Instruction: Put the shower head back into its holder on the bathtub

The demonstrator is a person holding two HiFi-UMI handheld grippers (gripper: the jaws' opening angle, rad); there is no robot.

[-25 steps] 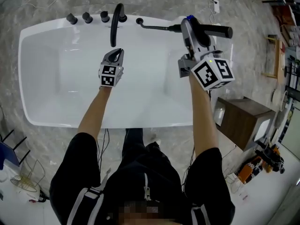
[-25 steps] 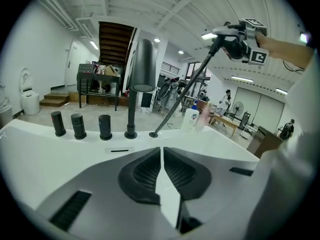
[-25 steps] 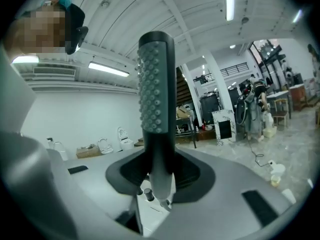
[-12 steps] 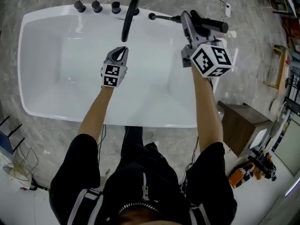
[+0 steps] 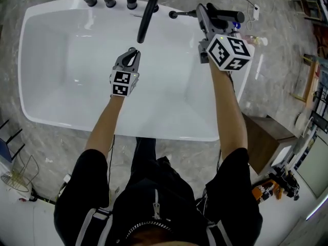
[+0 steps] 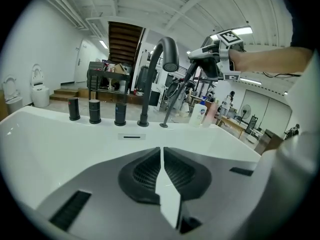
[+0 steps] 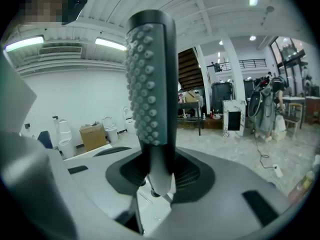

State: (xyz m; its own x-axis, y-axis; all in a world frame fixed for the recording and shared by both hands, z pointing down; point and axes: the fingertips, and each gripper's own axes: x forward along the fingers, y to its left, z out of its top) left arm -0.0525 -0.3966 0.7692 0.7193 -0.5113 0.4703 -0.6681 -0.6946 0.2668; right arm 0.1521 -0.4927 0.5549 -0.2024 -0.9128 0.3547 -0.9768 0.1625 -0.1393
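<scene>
My left gripper has a grey, tapering body. At its rear, just ahead of my hand, sits a small white cube printed with black square markers. Its inner pads are black and finely ribbed, set in smooth grey jaws with a dark slot on each side. My right gripper is the same grey. The marker cube behind it looks larger, with bold black-and-white squares on every face that shows. Behind both grippers my forearms are bare. I wear a black top with short sleeves, a zip down the front and pale stripes at the shoulders. Thin dark cables hang by my arms.
</scene>
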